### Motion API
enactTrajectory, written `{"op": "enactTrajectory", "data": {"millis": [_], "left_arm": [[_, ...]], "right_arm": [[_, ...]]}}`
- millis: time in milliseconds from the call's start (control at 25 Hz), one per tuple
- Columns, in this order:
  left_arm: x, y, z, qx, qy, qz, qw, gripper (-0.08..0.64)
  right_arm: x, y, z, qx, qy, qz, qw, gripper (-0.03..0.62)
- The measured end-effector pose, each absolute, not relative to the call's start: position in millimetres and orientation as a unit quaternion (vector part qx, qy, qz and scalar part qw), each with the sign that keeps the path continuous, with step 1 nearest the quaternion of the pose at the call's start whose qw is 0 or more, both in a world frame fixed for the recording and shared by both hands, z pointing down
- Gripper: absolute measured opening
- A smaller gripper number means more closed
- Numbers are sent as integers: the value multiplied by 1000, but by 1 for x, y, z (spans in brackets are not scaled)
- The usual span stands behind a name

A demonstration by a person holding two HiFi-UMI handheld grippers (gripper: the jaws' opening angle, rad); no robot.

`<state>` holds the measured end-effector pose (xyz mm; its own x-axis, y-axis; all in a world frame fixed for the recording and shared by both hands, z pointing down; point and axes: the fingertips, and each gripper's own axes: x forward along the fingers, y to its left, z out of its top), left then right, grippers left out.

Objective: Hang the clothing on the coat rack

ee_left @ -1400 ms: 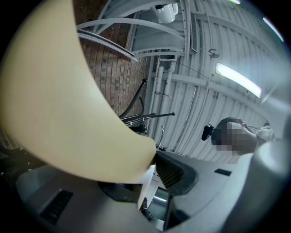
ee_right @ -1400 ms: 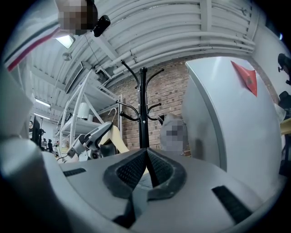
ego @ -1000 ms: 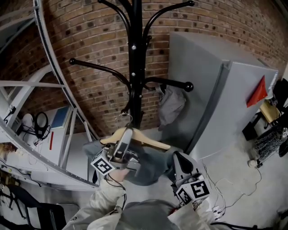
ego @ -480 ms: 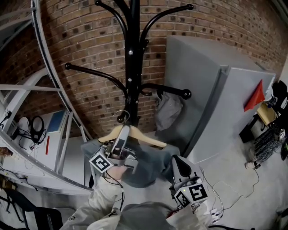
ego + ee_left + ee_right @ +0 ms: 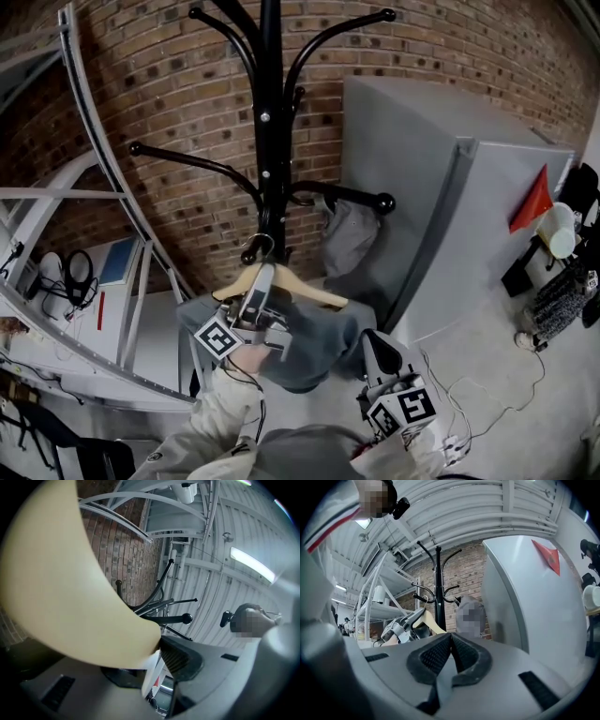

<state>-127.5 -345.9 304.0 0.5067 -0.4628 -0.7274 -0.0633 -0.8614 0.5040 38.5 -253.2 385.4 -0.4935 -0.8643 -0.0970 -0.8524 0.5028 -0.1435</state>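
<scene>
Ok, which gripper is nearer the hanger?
Left. The left gripper holds the hanger at its neck; the right gripper is shut, lower and to the right, clear of it.

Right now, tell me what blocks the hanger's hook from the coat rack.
Nothing visible does. The hook sits close beside the rack's pole; a grey garment hangs on another peg, off to one side.

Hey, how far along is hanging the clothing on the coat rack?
Done: a grey garment already hangs from one arm of the coat rack. In hand: the left gripper clamps a wooden hanger carrying blue-grey clothing, its hook beside a low peg. Left: hooking it on and letting go. The right gripper is shut, empty.
</scene>
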Motion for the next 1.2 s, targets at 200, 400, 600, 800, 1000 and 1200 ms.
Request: {"op": "enactTrajectory", "data": {"millis": [200, 400, 600, 800, 1000, 1200], "left_arm": [[-129, -355, 312, 838, -165, -472, 221, 115], [-131, -361, 318, 838, -169, -468, 226, 115], [-134, -367, 323, 839, -173, -463, 229, 115], [-133, -370, 323, 841, -171, -460, 227, 117], [-134, -371, 323, 845, -167, -458, 223, 120], [-133, -373, 323, 846, -162, -457, 223, 124]], "right_arm": [[36, -254, 387, -495, 865, -40, 75, 25], [33, -253, 388, -493, 866, -43, 74, 25], [31, -254, 390, -492, 866, -47, 71, 25], [28, -255, 391, -490, 867, -50, 69, 25], [27, -256, 391, -490, 867, -52, 67, 25], [24, -255, 393, -490, 868, -52, 64, 25]]}}
